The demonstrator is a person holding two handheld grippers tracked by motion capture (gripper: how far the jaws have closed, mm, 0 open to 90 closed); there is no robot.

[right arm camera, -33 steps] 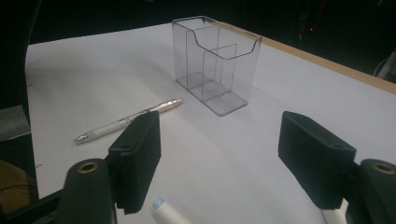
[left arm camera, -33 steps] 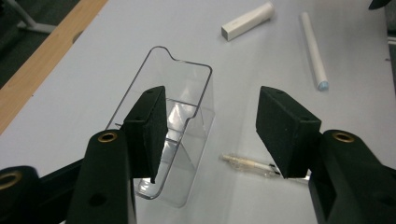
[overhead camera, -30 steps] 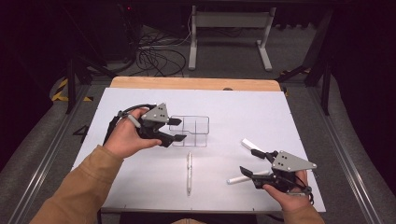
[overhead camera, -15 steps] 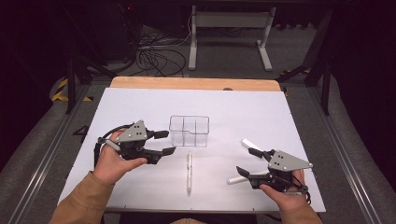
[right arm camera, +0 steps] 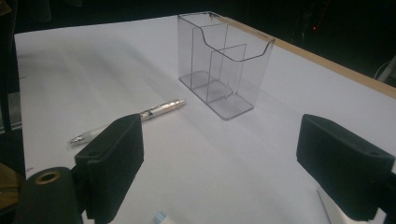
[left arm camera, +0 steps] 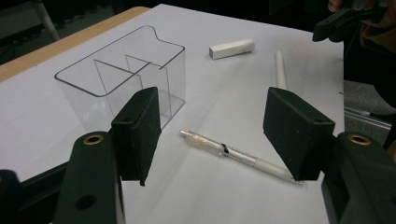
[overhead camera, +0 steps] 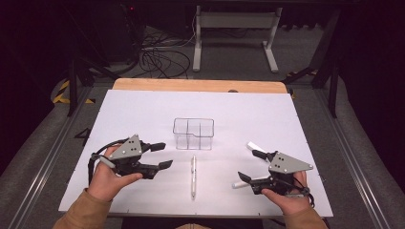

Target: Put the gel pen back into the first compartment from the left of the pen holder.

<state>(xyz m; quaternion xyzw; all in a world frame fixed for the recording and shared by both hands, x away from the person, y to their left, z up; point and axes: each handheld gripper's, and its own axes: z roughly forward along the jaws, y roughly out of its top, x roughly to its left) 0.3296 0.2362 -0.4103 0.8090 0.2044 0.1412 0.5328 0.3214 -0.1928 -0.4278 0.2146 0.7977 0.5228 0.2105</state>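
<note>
Between both hands, the pen [overhead camera: 193,176] lies at six o'clock of the clear organizer [overhead camera: 193,133], left gripper [overhead camera: 161,155] and right gripper [overhead camera: 252,166] both spread, just opening, empty.

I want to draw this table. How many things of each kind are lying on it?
Clear holder: 1
Pen: 1
White eraser-like block: 1
White stick: 1
Total: 4
</note>
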